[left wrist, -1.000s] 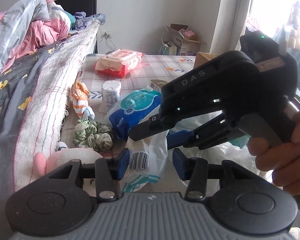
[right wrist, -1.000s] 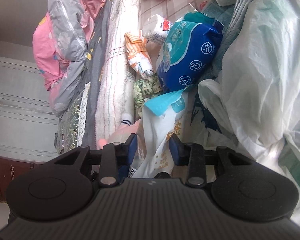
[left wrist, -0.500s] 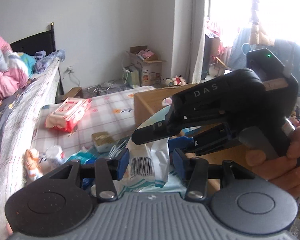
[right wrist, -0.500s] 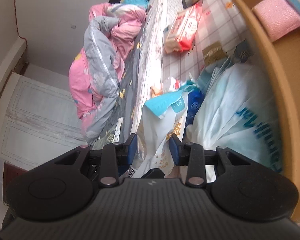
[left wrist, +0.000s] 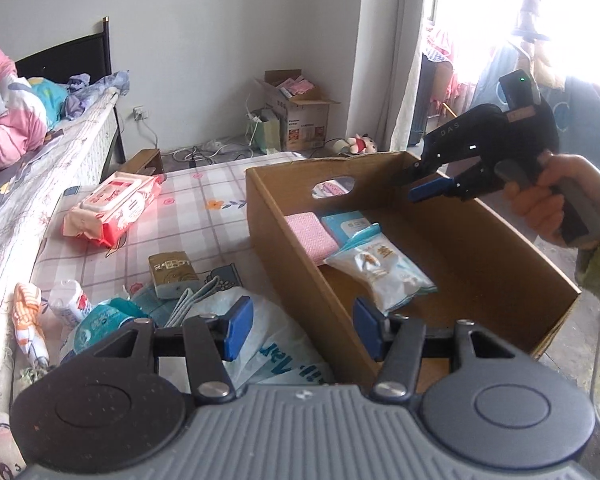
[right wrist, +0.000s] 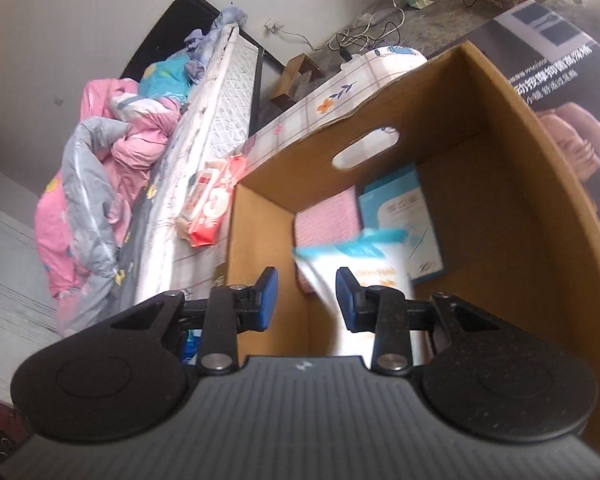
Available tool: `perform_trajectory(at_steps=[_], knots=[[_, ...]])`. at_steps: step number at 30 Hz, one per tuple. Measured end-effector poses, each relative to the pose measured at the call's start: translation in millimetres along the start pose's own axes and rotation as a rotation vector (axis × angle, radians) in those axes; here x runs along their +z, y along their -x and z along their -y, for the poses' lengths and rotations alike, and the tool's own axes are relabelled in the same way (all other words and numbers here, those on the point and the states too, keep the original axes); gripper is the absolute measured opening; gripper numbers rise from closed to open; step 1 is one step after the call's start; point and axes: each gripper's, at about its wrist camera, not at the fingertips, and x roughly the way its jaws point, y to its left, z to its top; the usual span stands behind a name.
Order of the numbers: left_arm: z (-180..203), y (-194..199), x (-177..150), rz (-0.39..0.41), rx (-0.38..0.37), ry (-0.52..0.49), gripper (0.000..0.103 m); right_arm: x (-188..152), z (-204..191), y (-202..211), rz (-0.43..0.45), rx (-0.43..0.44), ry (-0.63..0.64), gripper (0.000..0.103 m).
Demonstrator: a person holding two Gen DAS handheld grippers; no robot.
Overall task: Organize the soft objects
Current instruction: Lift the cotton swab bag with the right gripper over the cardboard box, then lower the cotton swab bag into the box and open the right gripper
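A pink and grey quilt [left wrist: 8, 136] lies heaped on a bed far left of an open cardboard box [left wrist: 284, 264], which serves here as the landmark. On the checked sheet to the left of the box rests a red pack of wet wipes [left wrist: 112, 208], and nearer the camera a small brown carton [left wrist: 172, 272], a blue-green pack of tissues [left wrist: 100, 320] and a white plastic bag [left wrist: 272, 344] that lies against the box's left wall. The left gripper [left wrist: 303, 328] hovers low in front of the box's near corner; its blue-padded fingers [left wrist: 240, 320] stand at a medium width, its jaws have just been opening, and nothing is between them. Inside the box, a white packet with a teal top edge [left wrist: 380, 272] lies on the floor near the middle, partly over a folded pink cloth [left wrist: 312, 232] and a light blue flat pack [left wrist: 346, 224] at the far end, below the oval handle hole. The right gripper [right wrist: 306, 298] hangs above the box's far right corner, held by a hand [left wrist: 548, 196] outside the right wall; its fingers stand a narrow gap apart and grip nothing. In its own view the packet shows blurred below it.
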Motion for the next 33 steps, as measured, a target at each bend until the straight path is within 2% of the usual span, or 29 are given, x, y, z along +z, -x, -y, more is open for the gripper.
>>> perform_trajectory(at_steps=[5,7,9,10,12,13,18,21,23,24,27,29,30,33], knots=[[-16,-2,-3,-0.021,0.036,0.045,0.057,33,24,-30,-0.013,-0.089,0.024,0.032],[-18,-2,-2,-0.017,0.040,0.046,0.057,34,23,-35,-0.030,-0.090,0.043,0.032],[-21,-1,-1,-0.014,0.043,0.041,0.057,20,11,-34,-0.056,-0.087,0.101,0.036],[-21,0,-1,-0.013,0.044,0.040,0.057,12,6,-35,-0.068,-0.100,0.137,0.040],[-21,-1,-2,-0.013,0.041,0.038,0.057,-13,-5,-33,-0.092,-0.141,0.185,0.070],[-21,-1,-4,-0.015,0.038,0.038,0.057,-22,-8,-35,-0.104,-0.157,0.204,0.075],[-24,4,-10,-0.020,0.031,0.041,0.057,-67,-30,-59,-0.160,-0.275,0.392,0.092],[-28,7,-14,-0.021,0.030,0.054,0.059,-84,-42,-79,-0.177,-0.359,0.520,0.094],[-30,10,-17,-0.020,0.028,0.061,0.059,-93,-46,-92,-0.192,-0.407,0.587,0.094],[-31,12,-19,-0.018,0.027,0.063,0.059,-98,-46,-96,-0.199,-0.426,0.604,0.090],[-34,15,-21,-0.014,0.023,0.066,0.059,-100,-41,-96,-0.205,-0.439,0.585,0.066],[-37,15,-23,-0.016,0.019,0.072,0.059,-98,-39,-87,-0.198,-0.429,0.542,0.057],[-38,15,-23,-0.017,0.017,0.075,0.059,-96,-39,-80,-0.193,-0.422,0.522,0.053],[-42,14,-23,-0.017,0.011,0.082,0.059,-86,-43,-58,-0.140,-0.412,0.501,0.051]])
